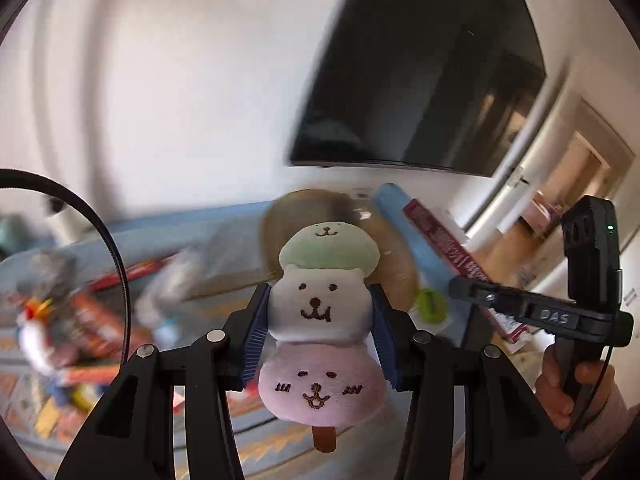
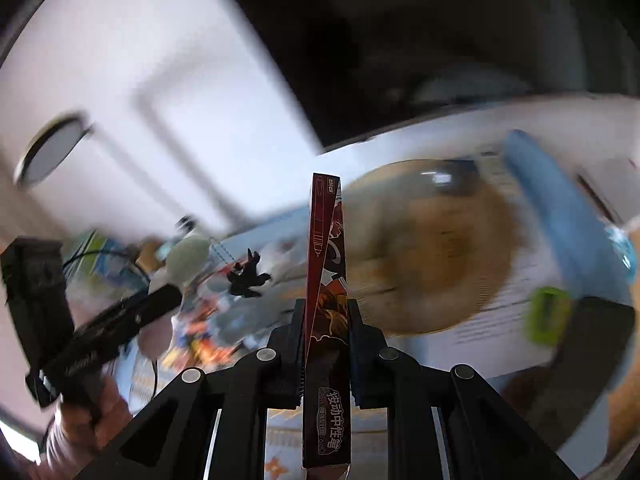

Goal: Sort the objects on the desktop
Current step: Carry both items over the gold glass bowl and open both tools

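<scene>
A: Left gripper (image 1: 318, 312)?
B: Part-open, pads clamping plush dango toy (image 1: 318, 312), stick at six o'clock.
A: Right gripper (image 2: 325, 340)?
B: Closed tight on red pen box (image 2: 325, 300), upright.
A: Beyond?
B: Round woven basket (image 2: 460, 248) at one o'clock, blurred.

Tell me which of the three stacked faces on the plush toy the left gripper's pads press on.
The left gripper clamps the middle white face of the plush toy; the green face sits above the pads, the pink one below.
</scene>
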`<state>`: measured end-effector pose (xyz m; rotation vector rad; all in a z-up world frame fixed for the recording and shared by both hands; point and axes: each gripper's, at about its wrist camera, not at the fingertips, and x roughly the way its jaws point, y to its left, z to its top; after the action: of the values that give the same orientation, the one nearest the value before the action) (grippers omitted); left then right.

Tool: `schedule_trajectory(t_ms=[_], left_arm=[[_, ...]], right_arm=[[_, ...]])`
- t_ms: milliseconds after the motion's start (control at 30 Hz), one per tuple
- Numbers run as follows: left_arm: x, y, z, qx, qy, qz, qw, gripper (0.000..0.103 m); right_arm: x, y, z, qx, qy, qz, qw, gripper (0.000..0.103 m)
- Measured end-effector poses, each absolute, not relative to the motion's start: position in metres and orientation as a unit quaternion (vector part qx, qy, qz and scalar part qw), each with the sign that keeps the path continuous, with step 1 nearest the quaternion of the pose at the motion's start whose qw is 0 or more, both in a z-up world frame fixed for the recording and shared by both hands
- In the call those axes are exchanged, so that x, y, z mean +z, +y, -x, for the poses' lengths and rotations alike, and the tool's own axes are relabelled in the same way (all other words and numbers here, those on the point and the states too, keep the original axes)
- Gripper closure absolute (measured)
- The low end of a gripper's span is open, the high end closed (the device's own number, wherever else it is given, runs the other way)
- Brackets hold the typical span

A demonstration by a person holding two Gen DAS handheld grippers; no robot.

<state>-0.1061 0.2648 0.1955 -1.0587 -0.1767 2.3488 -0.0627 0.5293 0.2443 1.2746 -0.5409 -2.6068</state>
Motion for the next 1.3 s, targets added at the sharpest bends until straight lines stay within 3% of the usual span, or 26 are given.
schedule_trajectory(t_ms=[333,467,533,567,867,1300], left_arm=[[0.167,0.361,0.164,0.852,-0.004,0.428,0.302,0.058],[0.149,0.367,0.187,0.845,-0.011,0.455,0.280,0.049],[0.140,0.364,0.197,0.837,-0.027,0.468,0.281,0.045],[0.136,0.362,0.201,0.835,-0.033,0.474,0.278,0.043],[0.128,0.328,0.181,0.826,-0.069,0.490,0.271,0.043],[0.128,0.253,0.106,0.827,-0.109,0.496,0.241,0.043]], right_arm=[[0.200,0.563,0.095,-0.848,-0.236,-0.472,0.056,0.087],[0.177,0.567,0.117,-0.839,-0.231,-0.491,0.039,0.084],[0.165,0.573,0.126,-0.837,-0.240,-0.490,0.035,0.072],[0.161,0.575,0.128,-0.834,-0.244,-0.494,0.032,0.070],[0.154,0.578,0.120,-0.820,-0.260,-0.509,0.036,0.070],[0.170,0.491,0.092,-0.826,-0.186,-0.523,0.099,0.070]])
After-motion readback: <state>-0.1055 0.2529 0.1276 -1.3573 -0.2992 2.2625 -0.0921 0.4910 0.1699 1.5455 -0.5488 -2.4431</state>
